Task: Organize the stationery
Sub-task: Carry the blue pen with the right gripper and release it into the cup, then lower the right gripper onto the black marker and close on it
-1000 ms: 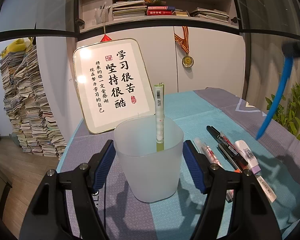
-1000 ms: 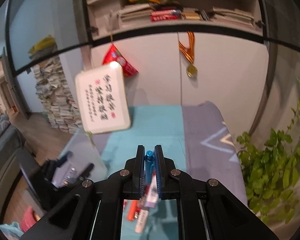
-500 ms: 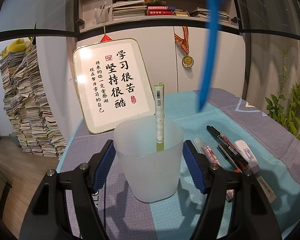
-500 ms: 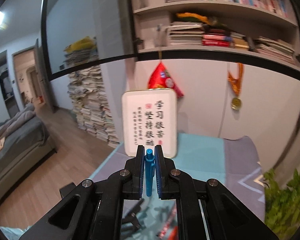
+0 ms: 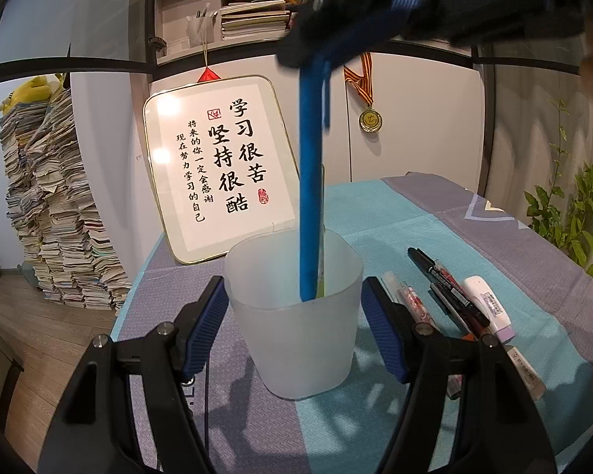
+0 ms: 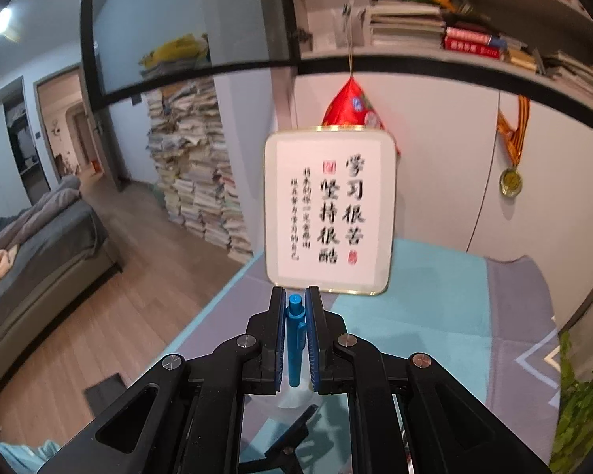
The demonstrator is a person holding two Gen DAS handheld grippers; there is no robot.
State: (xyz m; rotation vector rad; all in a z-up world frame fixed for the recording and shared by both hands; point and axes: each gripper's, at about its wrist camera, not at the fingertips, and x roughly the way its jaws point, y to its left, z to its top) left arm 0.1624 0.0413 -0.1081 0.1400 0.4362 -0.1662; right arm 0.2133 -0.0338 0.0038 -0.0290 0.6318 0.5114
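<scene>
Left wrist view: frosted cup (image 5: pixel 296 316) on bench (image 5: pixel 435 237), clamped between left gripper (image 5: pixel 294 308) fingers. Blue pen (image 5: pixel 310 205), pinched upright between right gripper (image 6: pixel 295 339) fingers, tip inside cup.

framed sign (image 5: pixel 217 166) | large text: 学习很苦 坚持很酷 | smaller columns: 将来的你一定会感谢现在努力学习的自己
</scene>
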